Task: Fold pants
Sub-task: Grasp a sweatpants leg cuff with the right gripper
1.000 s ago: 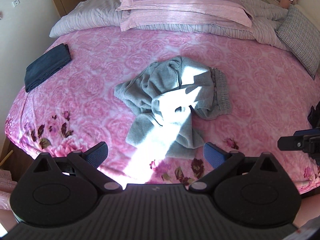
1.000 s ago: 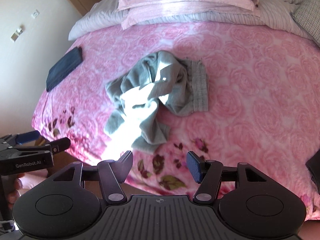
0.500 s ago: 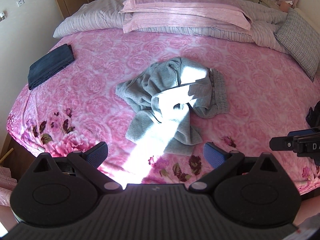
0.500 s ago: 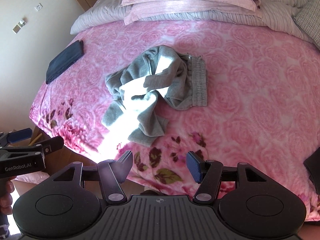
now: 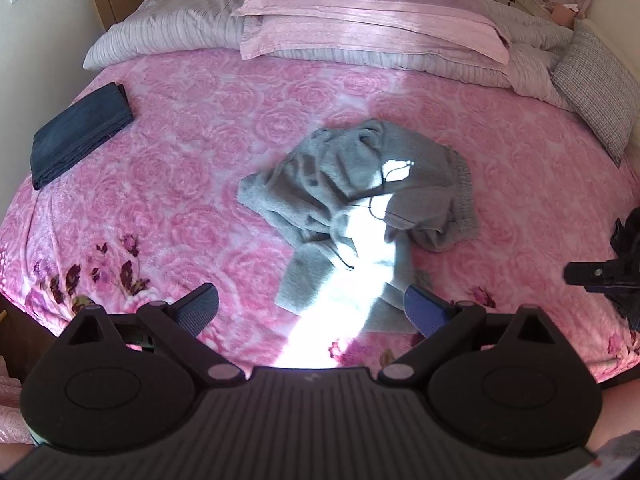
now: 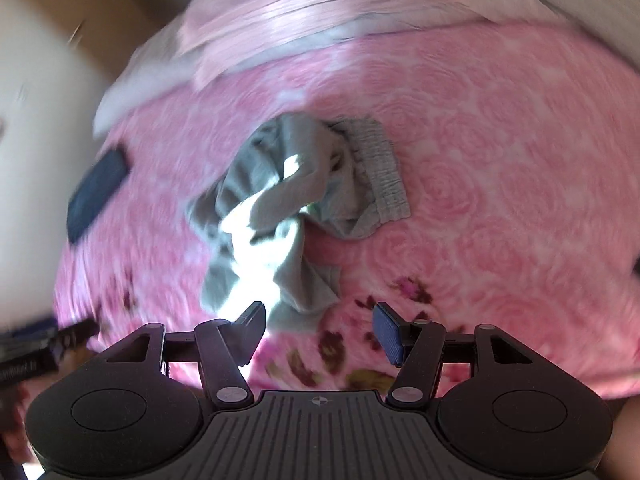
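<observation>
A big bed fills the room, spread with a pink rose-patterned blanket (image 5: 192,152) that shows darker purple flowers along its near edge. Across the head of the bed lies a striped grey duvet (image 5: 172,32), bunched up, with pink pillows (image 5: 368,20) stacked on top of it, and a checked grey cushion (image 5: 596,80) leans at the far right corner.

The grey pants (image 5: 360,208) sit crumpled in a heap near the middle of the blanket, a little toward the near edge. The ribbed elastic waistband (image 6: 384,176) lies on the heap's right side, the legs are twisted over each other, and one leg end trails toward the grippers. A hard stripe of sunlight cuts across the cloth and the blanket below it (bright enough to wash out the folds there).

Well off to the left, near the bed's edge, rests a folded dark blue garment (image 5: 80,132), flat and tidy.

The left gripper (image 5: 312,308) hangs over the near edge of the bed, its jaws spread wide with nothing between them, just short of the trailing leg. The right gripper (image 6: 320,328) hovers likewise, jaws apart and empty, its view smeared by motion blur; its tip shows at the right edge of the left camera's view.
</observation>
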